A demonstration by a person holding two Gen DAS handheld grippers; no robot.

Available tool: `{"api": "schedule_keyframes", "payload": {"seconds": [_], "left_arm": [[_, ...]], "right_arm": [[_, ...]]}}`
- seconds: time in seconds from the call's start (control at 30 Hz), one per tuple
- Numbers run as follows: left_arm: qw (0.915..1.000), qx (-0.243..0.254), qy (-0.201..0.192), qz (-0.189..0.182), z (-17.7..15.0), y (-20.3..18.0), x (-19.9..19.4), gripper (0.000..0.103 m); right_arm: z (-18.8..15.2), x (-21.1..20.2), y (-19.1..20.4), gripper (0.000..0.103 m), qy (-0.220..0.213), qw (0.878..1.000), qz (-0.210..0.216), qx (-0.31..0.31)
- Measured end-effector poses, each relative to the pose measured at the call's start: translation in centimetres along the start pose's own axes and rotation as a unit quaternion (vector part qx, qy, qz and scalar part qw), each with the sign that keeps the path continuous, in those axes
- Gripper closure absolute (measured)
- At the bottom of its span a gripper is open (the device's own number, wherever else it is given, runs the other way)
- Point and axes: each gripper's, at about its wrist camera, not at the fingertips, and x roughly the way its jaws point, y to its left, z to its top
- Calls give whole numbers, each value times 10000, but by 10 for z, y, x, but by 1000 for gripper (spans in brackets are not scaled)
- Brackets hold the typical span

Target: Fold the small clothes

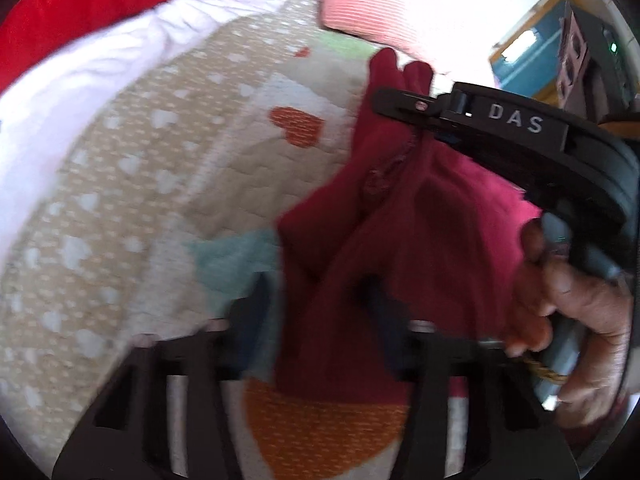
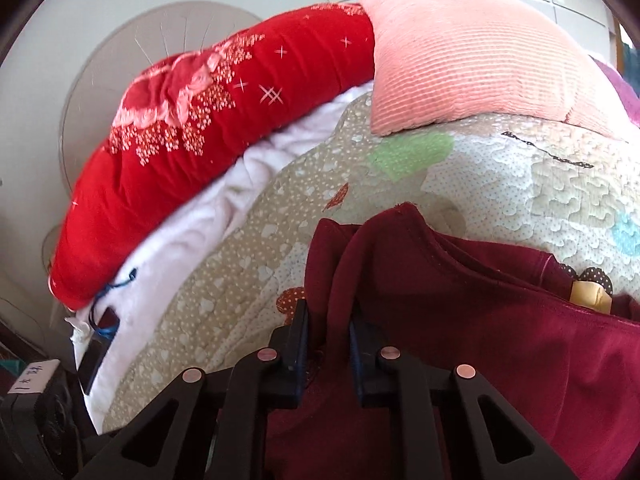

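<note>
A dark red garment (image 1: pixel 400 216) hung bunched above a quilted bedspread (image 1: pixel 132 200) patterned with hearts. In the left wrist view the left gripper (image 1: pixel 316 308) had the cloth running down between its two black fingers; the frame was blurred, so it seemed to be pinching the cloth, but I cannot tell for sure. Across from it the right gripper (image 1: pixel 404 116) clamped the top of the same garment, with a bare hand (image 1: pixel 576 312) around its handle. The right wrist view showed this more clearly: the right gripper (image 2: pixel 328 328) had its fingers drawn narrow on a fold of the garment (image 2: pixel 460 300), which spread away to the right over the bedspread (image 2: pixel 240 248). Behind lay a red pillow (image 2: pixel 224 128), a pink pillow (image 2: pixel 460 68) and a white sheet (image 2: pixel 176 248).
</note>
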Motion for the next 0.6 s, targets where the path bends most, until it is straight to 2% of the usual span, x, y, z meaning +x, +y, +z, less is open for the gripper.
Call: {"api": "schedule_keyframes", "payload": {"seconds": [0.07,0.17,0.27,0.33,0.47,0.6], "left_arm": [[9999,134,-59,23,1,-5,-1,74],[9990,340,-192,-196,1,-16,-9,82],[9962,596,-377,-518,1,-32,-22,83],[9946,595,-415,-748,0,-43,-28,83],[9901,1020,-502,-822,-4,-81,-34,84],[9840,1425,-300,-1022,-13,-124,-28,84]], "right_arm": [[-1,-4,2,88,-111,9999,61,14],[-2,-20,-3,88,-304,9994,146,90],[-5,-44,-13,89,-513,9983,216,198],[-7,-64,-22,89,-670,9968,306,299],[-10,-104,-35,89,-921,9945,327,363],[-17,-143,-56,90,-1144,9924,223,394]]}}
